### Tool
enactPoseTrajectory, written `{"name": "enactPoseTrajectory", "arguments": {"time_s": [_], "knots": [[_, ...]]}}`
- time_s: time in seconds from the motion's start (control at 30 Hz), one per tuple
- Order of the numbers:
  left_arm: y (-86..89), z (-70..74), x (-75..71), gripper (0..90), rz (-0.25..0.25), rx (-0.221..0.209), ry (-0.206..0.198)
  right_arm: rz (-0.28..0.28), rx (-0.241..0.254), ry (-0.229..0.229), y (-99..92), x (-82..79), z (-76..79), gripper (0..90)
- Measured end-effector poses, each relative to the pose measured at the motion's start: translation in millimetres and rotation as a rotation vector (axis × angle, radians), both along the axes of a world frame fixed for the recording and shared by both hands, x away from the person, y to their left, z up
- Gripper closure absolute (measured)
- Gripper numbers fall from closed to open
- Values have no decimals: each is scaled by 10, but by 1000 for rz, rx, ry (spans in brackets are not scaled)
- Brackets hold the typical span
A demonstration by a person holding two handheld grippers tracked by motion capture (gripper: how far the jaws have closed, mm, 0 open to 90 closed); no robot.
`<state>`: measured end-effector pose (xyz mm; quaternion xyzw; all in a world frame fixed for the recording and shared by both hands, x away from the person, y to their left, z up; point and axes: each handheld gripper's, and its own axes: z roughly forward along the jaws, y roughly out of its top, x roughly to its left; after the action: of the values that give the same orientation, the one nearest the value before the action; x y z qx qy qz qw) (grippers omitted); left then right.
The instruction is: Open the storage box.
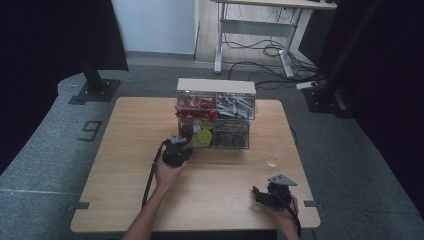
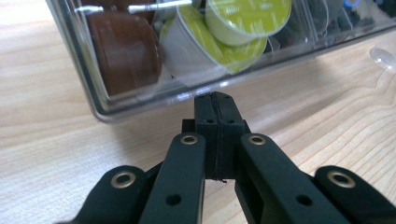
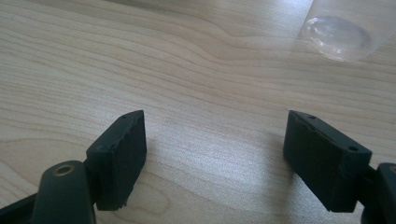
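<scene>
A clear plastic organizer (image 1: 215, 86) with drawers stands at the table's back centre. Its lower left drawer (image 2: 140, 100) holds a brown capsule (image 2: 123, 46) and green-lidded capsules (image 2: 247, 18). My left gripper (image 1: 176, 142) sits right in front of that drawer. Its jaws are shut together, with nothing visible between them, and the gripper (image 2: 215, 100) has its tips at the drawer's bottom front edge. I cannot tell whether they touch it. My right gripper (image 1: 257, 192) rests low at the front right, open over bare wood (image 3: 215, 140). A clear cup (image 3: 338, 32) stands beyond it.
The clear cup (image 1: 274, 152) stands on the table's right side, between the organizer and my right gripper. The wooden table (image 1: 125, 165) has bare room at left and front centre. A desk with cables stands on the floor behind.
</scene>
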<state>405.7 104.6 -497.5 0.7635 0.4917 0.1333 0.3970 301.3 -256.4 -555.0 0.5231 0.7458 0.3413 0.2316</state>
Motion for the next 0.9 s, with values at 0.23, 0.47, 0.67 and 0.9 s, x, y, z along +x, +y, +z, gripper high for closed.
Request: {"name": "enactPoseTrajectory", "arguments": {"time_s": [0.23, 0.47, 0.67, 0.9], "knots": [[-15, 5, 7, 900, 0, 14, 1, 0, -1, 0, 0, 0, 0, 220], [-18, 42, -6, 900, -13, 18, 5, -1, 0, 0, 0, 0, 0, 220], [0, 90, -40, 900, -16, 8, -11, -1, 0, 0, 0, 0, 0, 220], [-7, 198, -34, 900, -15, -2, -41, -2, 0, 0, 0, 0, 0, 221]]}}
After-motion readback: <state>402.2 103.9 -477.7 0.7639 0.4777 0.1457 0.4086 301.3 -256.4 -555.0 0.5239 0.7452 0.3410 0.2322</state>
